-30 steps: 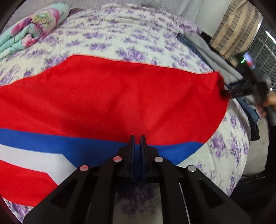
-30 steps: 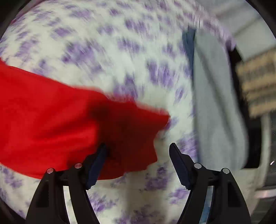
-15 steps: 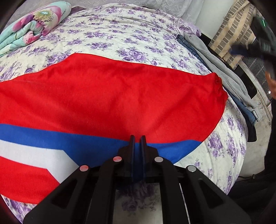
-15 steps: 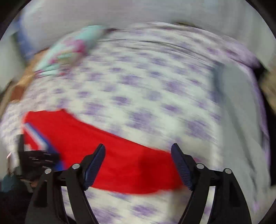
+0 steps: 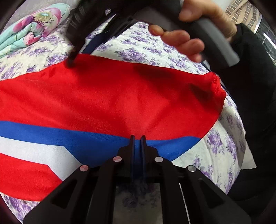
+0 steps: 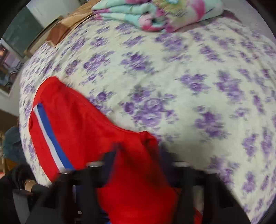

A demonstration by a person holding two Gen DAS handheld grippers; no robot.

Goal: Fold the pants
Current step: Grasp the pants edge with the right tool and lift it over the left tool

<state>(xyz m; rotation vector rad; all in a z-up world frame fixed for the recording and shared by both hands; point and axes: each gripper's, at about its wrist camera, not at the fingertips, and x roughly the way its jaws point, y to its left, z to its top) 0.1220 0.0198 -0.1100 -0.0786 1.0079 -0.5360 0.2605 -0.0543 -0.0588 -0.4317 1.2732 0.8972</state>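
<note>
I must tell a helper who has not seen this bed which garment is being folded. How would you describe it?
Find the bed with the purple-flowered sheet. The pants lie spread on its near part, well apart from the folded pastel blanket at the far edge. Only they are bright red with a blue and white side stripe.

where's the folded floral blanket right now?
The folded teal-and-pink floral blanket lies at the far edge of the purple-flowered bedspread: top left in the left wrist view, top centre in the right, beyond the red pants.
</note>
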